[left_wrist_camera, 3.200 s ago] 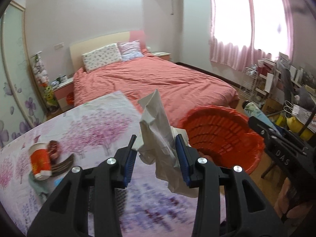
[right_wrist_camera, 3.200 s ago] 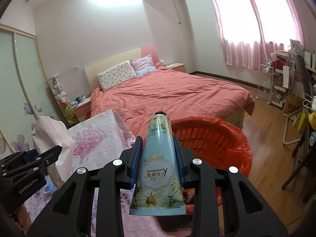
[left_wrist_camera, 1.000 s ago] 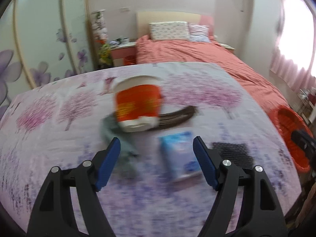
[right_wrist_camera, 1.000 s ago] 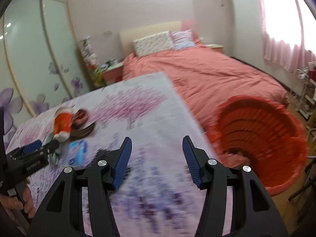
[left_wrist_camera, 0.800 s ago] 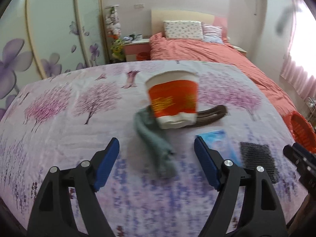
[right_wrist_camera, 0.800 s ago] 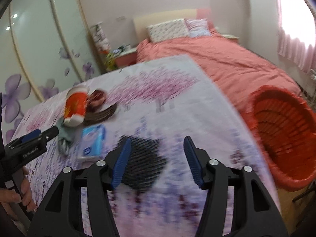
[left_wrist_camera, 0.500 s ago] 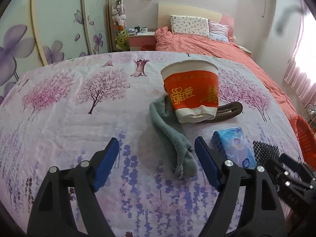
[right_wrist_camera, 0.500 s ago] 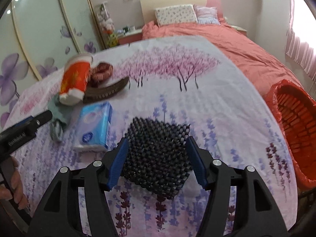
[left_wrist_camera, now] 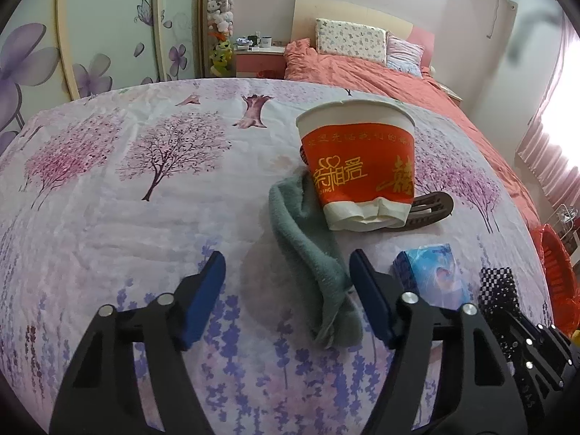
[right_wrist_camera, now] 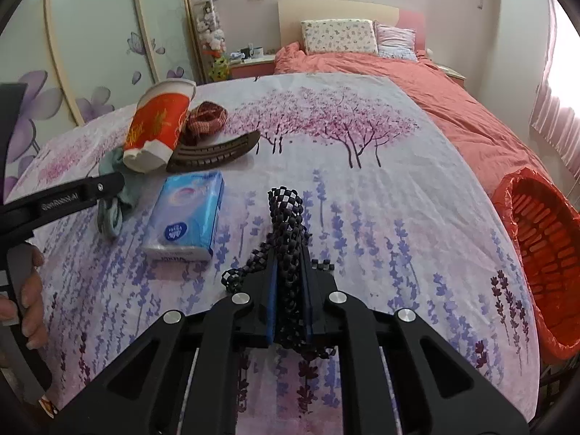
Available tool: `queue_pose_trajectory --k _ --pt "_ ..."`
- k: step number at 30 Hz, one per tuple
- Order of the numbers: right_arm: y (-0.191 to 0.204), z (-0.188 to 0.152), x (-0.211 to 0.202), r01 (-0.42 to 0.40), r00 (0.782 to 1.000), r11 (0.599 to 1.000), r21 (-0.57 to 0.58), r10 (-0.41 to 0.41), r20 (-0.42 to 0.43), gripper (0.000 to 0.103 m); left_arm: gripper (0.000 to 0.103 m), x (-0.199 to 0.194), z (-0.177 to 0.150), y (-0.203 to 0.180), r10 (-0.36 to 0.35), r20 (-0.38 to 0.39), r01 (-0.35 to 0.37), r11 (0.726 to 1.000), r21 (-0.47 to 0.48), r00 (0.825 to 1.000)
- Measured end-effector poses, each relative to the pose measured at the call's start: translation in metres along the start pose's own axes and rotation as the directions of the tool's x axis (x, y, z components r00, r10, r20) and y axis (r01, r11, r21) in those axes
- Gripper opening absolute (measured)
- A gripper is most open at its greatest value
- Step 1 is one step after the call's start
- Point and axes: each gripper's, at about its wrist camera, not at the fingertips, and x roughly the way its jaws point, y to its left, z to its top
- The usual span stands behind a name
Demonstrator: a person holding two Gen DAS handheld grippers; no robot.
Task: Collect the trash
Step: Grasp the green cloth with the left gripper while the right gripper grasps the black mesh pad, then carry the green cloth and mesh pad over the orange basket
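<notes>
My right gripper (right_wrist_camera: 289,282) is shut on a black foam net (right_wrist_camera: 286,217), bunched between its blue pads just above the flowered tablecloth. The net also shows at the right of the left wrist view (left_wrist_camera: 498,290). My left gripper (left_wrist_camera: 286,286) is open and empty, low over a grey-green cloth (left_wrist_camera: 311,253) that lies between its fingers. A crushed red and white paper cup (left_wrist_camera: 357,170) stands just beyond the cloth; in the right wrist view the cup (right_wrist_camera: 159,127) leans at the far left. The red trash basket (right_wrist_camera: 543,232) stands off the table's right edge.
A blue tissue pack (right_wrist_camera: 188,214) lies between the cloth and the net. A dark curved comb (right_wrist_camera: 214,152) and a red woven ring (right_wrist_camera: 206,117) lie behind the cup. A bed (right_wrist_camera: 417,72) stands beyond the table (right_wrist_camera: 362,166).
My right gripper has closed on the black net and bunched it up. My left gripper has moved closer to the grey-green cloth and cup, still open.
</notes>
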Motion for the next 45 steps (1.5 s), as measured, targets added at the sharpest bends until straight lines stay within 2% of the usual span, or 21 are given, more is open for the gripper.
queue_pose_trajectory --k 3,5,7,10,19,27,37,45 --pt "-0.006 0.004 -0.001 0.005 1.0 1.0 0.018 -0.005 0.008 0.011 0.058 0.005 0.002 -0.002 -0.013 -0.013 0.013 1.0 -0.007 1.0" --pt "-0.009 0.005 -0.002 0.012 1.0 1.0 0.025 -0.012 0.013 0.011 0.046 0.01 0.002 -0.002 -0.026 -0.03 0.025 1.0 -0.013 0.999" --pt "-0.012 0.007 -0.003 0.013 1.0 0.999 0.031 -0.013 0.018 0.011 0.022 0.014 0.001 -0.002 -0.039 -0.049 0.038 0.999 -0.014 0.998" --pt "-0.014 0.008 -0.007 0.015 0.999 0.999 0.038 -0.016 0.034 0.011 0.012 0.01 0.0 0.001 -0.042 -0.049 0.042 0.999 -0.008 0.998" --pt "-0.021 0.017 -0.029 0.014 0.995 0.998 0.062 -0.02 0.103 0.011 0.01 -0.028 0.011 0.02 0.007 0.031 -0.007 1.0 0.003 1.0" --pt "-0.03 0.022 -0.052 0.009 0.987 0.997 0.076 -0.021 0.159 0.011 0.01 -0.061 0.018 0.017 0.0 0.091 -0.002 1.0 0.019 0.996" --pt "-0.051 0.018 -0.081 0.002 0.974 0.992 0.124 -0.03 0.226 0.011 0.01 -0.103 0.018 -0.03 -0.059 0.159 0.041 0.993 0.114 0.985" --pt "-0.077 0.015 -0.1 0.025 0.961 0.984 0.174 -0.072 0.266 0.011 0.01 -0.128 0.013 -0.083 -0.137 0.186 0.097 0.973 0.209 0.973"
